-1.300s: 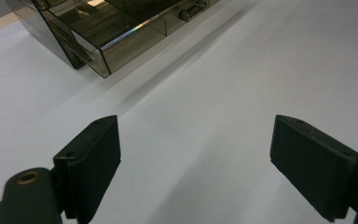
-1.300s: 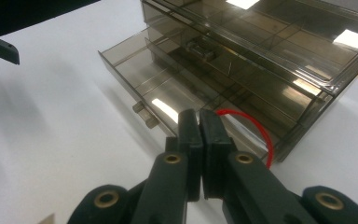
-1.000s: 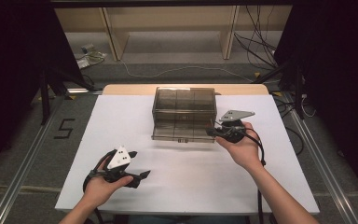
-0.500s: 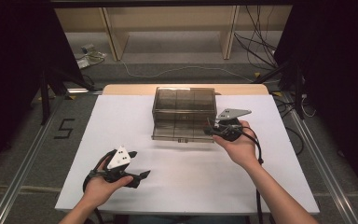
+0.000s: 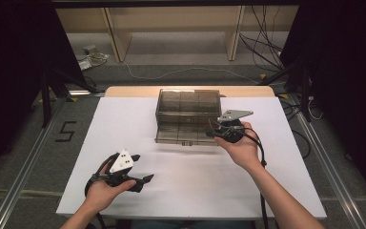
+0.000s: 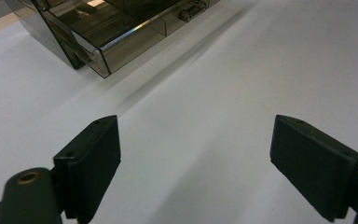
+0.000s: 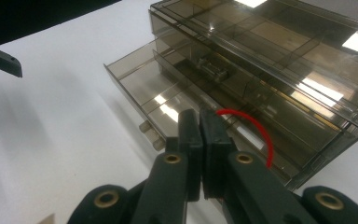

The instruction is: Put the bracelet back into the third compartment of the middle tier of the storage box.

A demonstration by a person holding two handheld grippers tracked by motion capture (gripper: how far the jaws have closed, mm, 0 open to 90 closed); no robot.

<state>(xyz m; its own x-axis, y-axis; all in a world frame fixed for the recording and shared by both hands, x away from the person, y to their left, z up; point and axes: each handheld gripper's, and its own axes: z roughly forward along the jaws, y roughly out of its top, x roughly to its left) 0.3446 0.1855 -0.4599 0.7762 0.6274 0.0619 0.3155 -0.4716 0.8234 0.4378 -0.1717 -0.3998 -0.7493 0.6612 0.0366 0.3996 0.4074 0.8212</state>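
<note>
A smoky clear drawer box [image 5: 188, 107] stands mid-table, its bottom drawer [image 5: 181, 136] pulled out toward me. My right gripper [image 5: 213, 133] hovers at the drawer's right front corner. In the right gripper view its jaws [image 7: 199, 116] are pressed together on a thin red band [image 7: 256, 126], which arcs out to the right above the open drawer [image 7: 140, 70]. My left gripper [image 5: 145, 180] rests low near the table's front left. Its jaws stand wide apart [image 6: 196, 140] with bare white table between them, and the box [image 6: 116, 28] lies farther ahead.
White table surface [image 5: 286, 167] surrounds the box on all sides. Wooden shelving [image 5: 171, 28] and cables [image 5: 267, 47] lie on the floor beyond the far edge. Black cables trail from both grippers.
My right gripper has edged slightly left, closer to the open drawer, still holding the red band. The left gripper has stayed put.
</note>
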